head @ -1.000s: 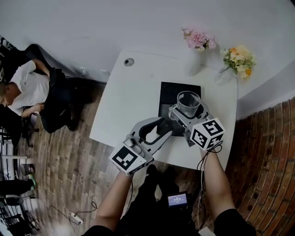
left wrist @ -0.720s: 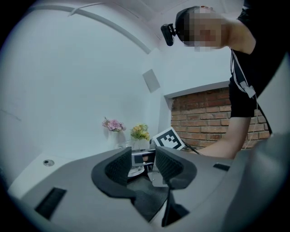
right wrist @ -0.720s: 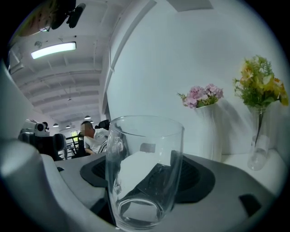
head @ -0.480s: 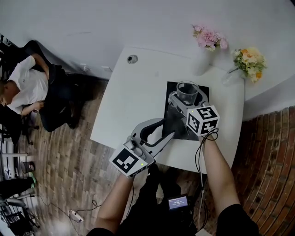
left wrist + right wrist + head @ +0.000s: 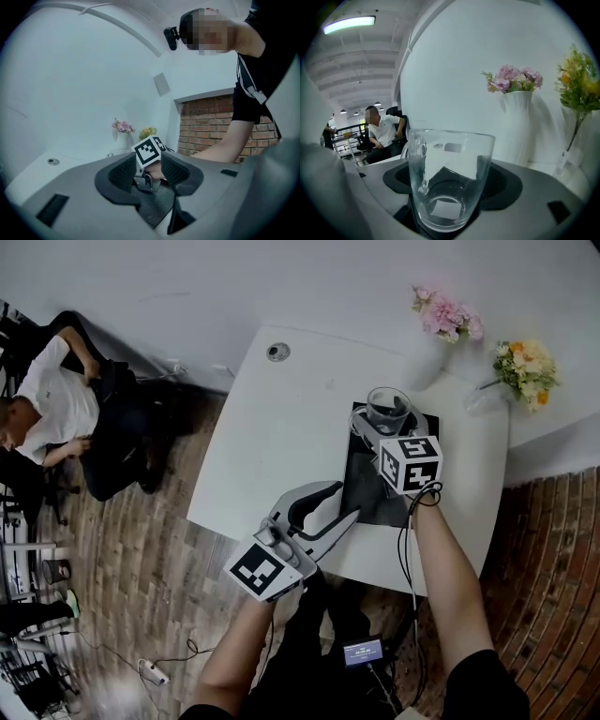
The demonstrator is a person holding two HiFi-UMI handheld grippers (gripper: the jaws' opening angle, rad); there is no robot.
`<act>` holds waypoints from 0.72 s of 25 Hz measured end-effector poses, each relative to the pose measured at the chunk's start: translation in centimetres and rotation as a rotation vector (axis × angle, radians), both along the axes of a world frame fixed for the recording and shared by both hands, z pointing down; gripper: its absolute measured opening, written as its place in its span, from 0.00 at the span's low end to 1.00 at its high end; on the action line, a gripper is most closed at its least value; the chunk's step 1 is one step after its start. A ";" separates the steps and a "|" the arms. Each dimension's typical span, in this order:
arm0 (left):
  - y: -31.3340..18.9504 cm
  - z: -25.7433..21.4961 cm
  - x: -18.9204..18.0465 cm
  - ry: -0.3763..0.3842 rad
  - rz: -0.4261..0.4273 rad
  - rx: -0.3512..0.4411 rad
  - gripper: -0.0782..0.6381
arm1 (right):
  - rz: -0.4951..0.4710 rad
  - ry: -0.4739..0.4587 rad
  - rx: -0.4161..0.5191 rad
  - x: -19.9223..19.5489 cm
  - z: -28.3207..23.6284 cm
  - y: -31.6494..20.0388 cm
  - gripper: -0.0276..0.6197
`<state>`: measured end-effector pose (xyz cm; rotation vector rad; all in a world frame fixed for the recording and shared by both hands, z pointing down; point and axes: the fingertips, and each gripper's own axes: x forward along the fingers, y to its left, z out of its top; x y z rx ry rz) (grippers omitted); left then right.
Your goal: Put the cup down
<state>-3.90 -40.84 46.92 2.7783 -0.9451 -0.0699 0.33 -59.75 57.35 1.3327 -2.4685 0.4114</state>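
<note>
The clear glass cup [image 5: 387, 407] is pinched upright in the right gripper [image 5: 386, 427]. The right gripper view shows its dark padded fingers [image 5: 502, 183] pressing the lower wall of the cup from both sides, with the cup empty and its small handle turned to that view's left. From the head view the cup hangs over the far end of the black rectangular mat [image 5: 367, 493], which lies toward the right side of the white counter [image 5: 272, 446]. Whether its base already touches the mat cannot be told.

The left gripper [image 5: 333, 507] waits near the counter's near edge, just left of the mat. Its fingers [image 5: 121, 174] are spread with nothing between them.

The placing step looks to be in hand, with the release not yet done. The next move calls for a straight descent until the base sits flat on the mat, then parting the right fingers evenly so neither drags the glass sideways. The white vase of pink flowers [image 5: 441, 320] stands near, by the far right corner, so the withdrawal should go back toward the near edge.
</note>
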 end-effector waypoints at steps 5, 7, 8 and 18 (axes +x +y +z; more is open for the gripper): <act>0.0 0.6 -0.5 0.000 -0.006 -0.012 0.33 | 0.004 0.058 0.039 -0.5 0.1 -0.9 0.66; 0.0 0.6 -0.6 0.003 -0.008 -0.012 0.33 | 0.002 0.085 0.056 -0.6 0.0 -0.9 0.66; 0.0 0.7 -0.6 0.005 -0.009 -0.013 0.33 | -0.002 0.096 0.063 -0.6 0.0 -0.8 0.66; -0.2 0.6 -0.2 0.015 0.007 -0.015 0.33 | -0.016 0.167 0.093 -0.3 0.8 0.3 0.66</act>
